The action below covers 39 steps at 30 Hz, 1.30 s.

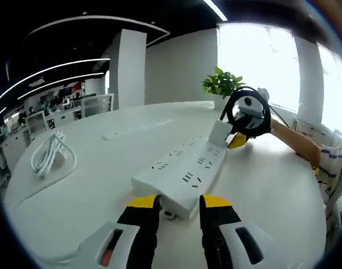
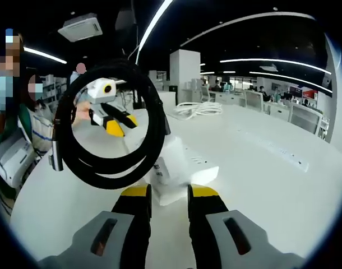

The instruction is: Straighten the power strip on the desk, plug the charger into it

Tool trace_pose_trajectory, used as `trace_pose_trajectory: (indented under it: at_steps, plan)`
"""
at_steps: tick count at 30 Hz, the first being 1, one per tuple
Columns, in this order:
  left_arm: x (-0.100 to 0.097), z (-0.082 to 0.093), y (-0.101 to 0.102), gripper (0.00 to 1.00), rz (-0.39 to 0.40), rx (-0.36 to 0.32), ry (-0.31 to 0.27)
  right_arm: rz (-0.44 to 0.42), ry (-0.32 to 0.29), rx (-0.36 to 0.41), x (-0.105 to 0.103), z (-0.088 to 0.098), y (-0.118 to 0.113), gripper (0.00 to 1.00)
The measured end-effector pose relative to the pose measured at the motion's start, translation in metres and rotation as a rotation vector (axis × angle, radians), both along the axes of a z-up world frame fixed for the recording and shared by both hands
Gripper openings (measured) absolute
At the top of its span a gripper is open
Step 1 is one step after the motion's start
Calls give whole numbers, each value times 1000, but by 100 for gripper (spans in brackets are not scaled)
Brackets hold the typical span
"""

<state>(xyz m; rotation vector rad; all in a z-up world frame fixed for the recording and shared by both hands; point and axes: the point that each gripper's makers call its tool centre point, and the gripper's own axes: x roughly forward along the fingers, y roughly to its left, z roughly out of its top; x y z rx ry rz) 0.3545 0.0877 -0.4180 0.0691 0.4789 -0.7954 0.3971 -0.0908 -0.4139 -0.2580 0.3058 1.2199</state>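
Note:
A white power strip [image 1: 185, 168] lies slanted on the white desk [image 1: 92, 185]. Its near corner sits between the yellow tips of my left gripper [image 1: 179, 202], which is shut on it. At the strip's far end my right gripper [image 1: 238, 140] holds a white charger [image 1: 220, 133] against the sockets, and the charger's black coiled cable [image 1: 265, 115] hangs above. In the right gripper view, the right gripper [image 2: 170, 192] is shut on the charger [image 2: 170, 165] over the strip's end [image 2: 202, 174]. The black cable coil [image 2: 154, 123] rings the left gripper [image 2: 121, 124] beyond.
A second flat white strip [image 1: 136, 129] and a coiled white cable [image 1: 47, 154] lie on the desk's left side. A potted plant [image 1: 222, 84] stands at the far edge. A person's arm [image 1: 294, 144] reaches in from the right. Office desks and chairs [image 2: 305, 115] are behind.

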Motion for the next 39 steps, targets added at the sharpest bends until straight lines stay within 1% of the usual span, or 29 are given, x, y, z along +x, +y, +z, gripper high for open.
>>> trace_pose_trajectory:
  at_steps: [4, 8, 17, 39]
  plan:
    - [1, 0, 1, 28, 3, -38, 17, -2, 12, 15, 0, 0, 0, 23]
    - [1, 0, 1, 26, 17, -47, 15, -2, 17, 19, -2, -1, 1, 23]
    - [2, -2, 0, 25, 23, -34, 1, -2, 28, 25, -2, -1, 1, 22]
    - [11, 0, 1, 25, 52, -59, -23, -3, 18, 0, 0, -1, 0, 22]
